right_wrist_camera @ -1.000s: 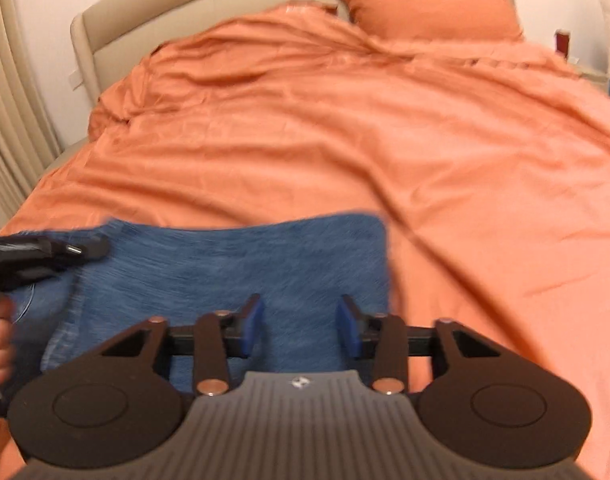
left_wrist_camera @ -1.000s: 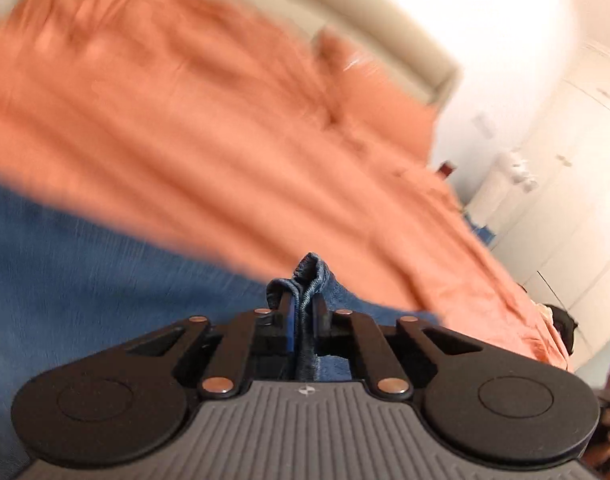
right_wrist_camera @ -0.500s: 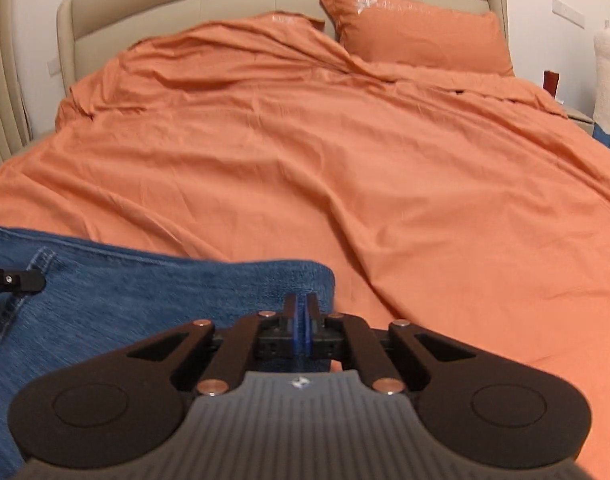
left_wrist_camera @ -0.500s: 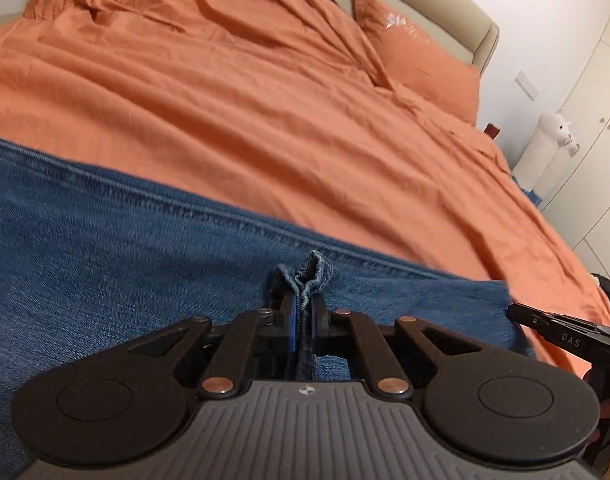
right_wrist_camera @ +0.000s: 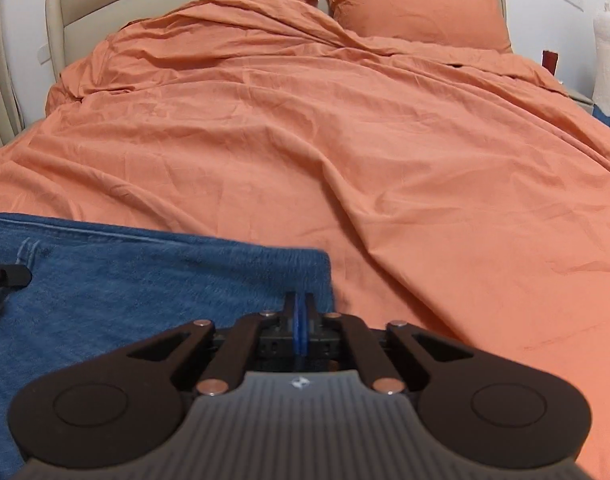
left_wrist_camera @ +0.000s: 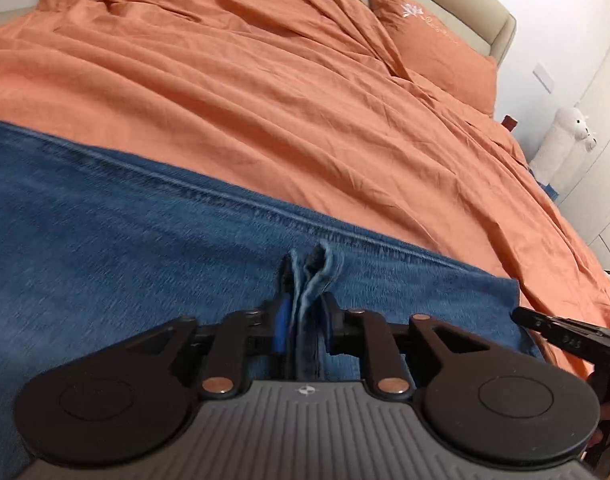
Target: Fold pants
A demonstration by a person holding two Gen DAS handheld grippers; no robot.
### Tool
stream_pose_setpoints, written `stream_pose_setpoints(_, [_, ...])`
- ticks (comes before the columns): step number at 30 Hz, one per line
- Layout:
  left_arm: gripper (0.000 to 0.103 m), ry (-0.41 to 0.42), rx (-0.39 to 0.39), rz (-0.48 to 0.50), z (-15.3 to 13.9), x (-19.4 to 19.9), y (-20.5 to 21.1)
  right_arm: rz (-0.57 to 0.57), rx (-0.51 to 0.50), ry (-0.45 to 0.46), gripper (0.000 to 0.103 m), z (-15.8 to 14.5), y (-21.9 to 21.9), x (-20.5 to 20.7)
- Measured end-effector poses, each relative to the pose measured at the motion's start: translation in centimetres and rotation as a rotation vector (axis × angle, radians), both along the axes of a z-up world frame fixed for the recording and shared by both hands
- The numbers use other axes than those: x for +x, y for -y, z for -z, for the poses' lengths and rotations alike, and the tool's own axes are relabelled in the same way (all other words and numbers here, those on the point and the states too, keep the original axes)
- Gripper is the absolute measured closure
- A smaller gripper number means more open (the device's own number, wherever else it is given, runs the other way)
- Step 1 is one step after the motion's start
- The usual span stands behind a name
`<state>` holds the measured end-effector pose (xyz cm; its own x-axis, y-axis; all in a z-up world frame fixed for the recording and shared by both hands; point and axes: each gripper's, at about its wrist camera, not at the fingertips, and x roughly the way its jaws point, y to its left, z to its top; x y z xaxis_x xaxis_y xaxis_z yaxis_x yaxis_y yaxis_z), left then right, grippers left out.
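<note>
Left tongs (left_wrist_camera: 303,322) loosened slightly, still pinching jeans (left_wrist_camera: 125,240) lying crosswise; right tongs (right_wrist_camera: 301,316) clamped on hem.

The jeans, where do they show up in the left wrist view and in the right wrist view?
Left wrist: jeans fill the lower left and centre, a bunched edge clamped in the left hand-held gripper.
Right wrist: jeans lie lower left, their corner at the shut right hand-held gripper.
Shared landmark: the orange pillow at the headboard.
</note>
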<state>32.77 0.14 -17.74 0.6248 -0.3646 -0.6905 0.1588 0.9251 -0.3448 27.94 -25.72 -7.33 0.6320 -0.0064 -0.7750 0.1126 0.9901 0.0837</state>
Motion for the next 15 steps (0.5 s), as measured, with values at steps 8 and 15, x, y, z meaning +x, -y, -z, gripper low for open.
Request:
stream_pose_setpoints(8, [0.079,-0.039,0.051,-0.006,-3.4,-4.3,-0.2,0.006,0.077,-0.045,0.099,-5.2,-0.5,-6.0])
stream_pose_setpoints(15, [0.074,-0.091,0.091,0.004,-2.8,-6.9,0.0,-0.008,0.141,-0.112,0.099,-5.6,-1.0,-10.3])
